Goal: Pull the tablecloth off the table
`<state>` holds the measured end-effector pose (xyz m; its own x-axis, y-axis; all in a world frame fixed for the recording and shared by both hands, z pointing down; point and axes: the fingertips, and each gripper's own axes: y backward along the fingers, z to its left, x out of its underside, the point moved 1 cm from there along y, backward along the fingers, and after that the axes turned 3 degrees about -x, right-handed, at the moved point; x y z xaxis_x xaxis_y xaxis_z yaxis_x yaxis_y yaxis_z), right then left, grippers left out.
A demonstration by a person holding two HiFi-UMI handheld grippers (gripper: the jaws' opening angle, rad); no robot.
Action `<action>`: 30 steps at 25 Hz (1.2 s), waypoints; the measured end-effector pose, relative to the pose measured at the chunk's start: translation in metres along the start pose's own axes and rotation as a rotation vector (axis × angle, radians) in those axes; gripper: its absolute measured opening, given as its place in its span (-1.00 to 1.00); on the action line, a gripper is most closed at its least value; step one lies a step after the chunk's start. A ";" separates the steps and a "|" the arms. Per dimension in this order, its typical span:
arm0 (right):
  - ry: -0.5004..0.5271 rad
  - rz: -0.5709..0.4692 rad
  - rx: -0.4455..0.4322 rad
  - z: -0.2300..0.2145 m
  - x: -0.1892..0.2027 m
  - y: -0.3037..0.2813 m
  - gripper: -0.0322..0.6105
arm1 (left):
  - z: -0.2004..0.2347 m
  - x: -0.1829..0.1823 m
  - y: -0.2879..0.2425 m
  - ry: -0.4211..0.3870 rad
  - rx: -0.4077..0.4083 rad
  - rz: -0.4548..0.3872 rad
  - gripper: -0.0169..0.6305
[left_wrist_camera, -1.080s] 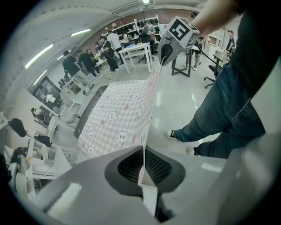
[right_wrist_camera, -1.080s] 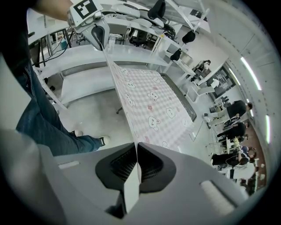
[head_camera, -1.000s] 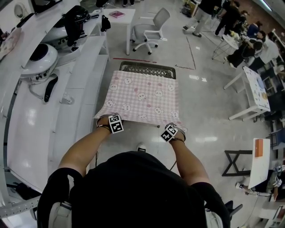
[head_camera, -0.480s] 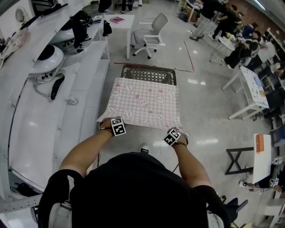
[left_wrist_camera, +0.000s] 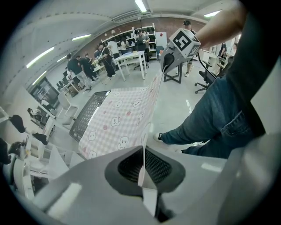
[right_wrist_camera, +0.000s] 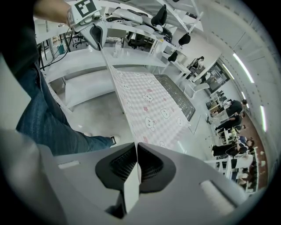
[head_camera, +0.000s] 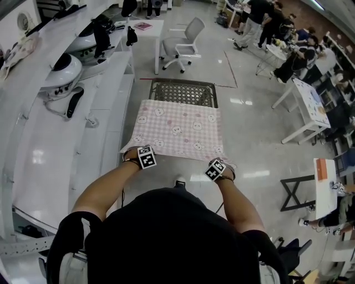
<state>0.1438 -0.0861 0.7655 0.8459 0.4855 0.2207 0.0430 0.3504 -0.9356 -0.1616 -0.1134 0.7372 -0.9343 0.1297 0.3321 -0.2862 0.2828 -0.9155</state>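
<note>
**Tablecloth gripped at both near corners**

Tablecloth [head_camera: 180, 128], pink-checked with small rabbit prints, lies over most of the dark mesh-topped counter [head_camera: 183, 91]. A strip of bare mesh shows at the far end. The cloth's near edge hangs clear of the counter, stretched in a straight line between the two tools.

The left hand-held gripper [head_camera: 141, 155] is clenched on the near left corner. In the left gripper view a thin fold of the fabric stands pinched between the closed ribbed pads [left_wrist_camera: 153, 165], and the hem runs from there up to the other tool. The right hand-held gripper [head_camera: 217, 167] is likewise clamped on the near right corner, its pads [right_wrist_camera: 147, 165] pressed together on the cloth's edge. Both tools point steeply downward, with the marker cubes facing up.

The person stands at the counter's near end. A denim-clad leg [left_wrist_camera: 210, 118] shows beside the hanging cloth.

A long white counter [head_camera: 55, 144] with rounded white devices on it runs along the left. A white office chair [head_camera: 183, 41] stands beyond the mesh counter on the glossy grey floor [head_camera: 249, 127]. People [head_camera: 260, 16] gather among tables at the far right.
</note>
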 end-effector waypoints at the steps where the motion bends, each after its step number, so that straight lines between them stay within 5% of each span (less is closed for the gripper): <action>1: -0.003 0.001 0.001 0.004 0.002 0.003 -0.79 | -0.005 0.001 0.003 -0.003 0.001 -0.001 -0.95; 13: -0.050 -0.016 0.004 0.044 0.032 0.032 -0.79 | -0.046 -0.005 0.034 0.028 0.002 -0.059 -0.95; 30: -0.103 -0.179 0.094 -0.001 0.060 0.109 -0.79 | -0.045 -0.079 0.110 0.119 -0.134 -0.161 -0.95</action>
<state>0.1995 -0.0200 0.6766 0.7704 0.4859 0.4127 0.1340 0.5095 -0.8500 -0.1098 -0.0498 0.6203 -0.8447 0.1819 0.5034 -0.3915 0.4314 -0.8128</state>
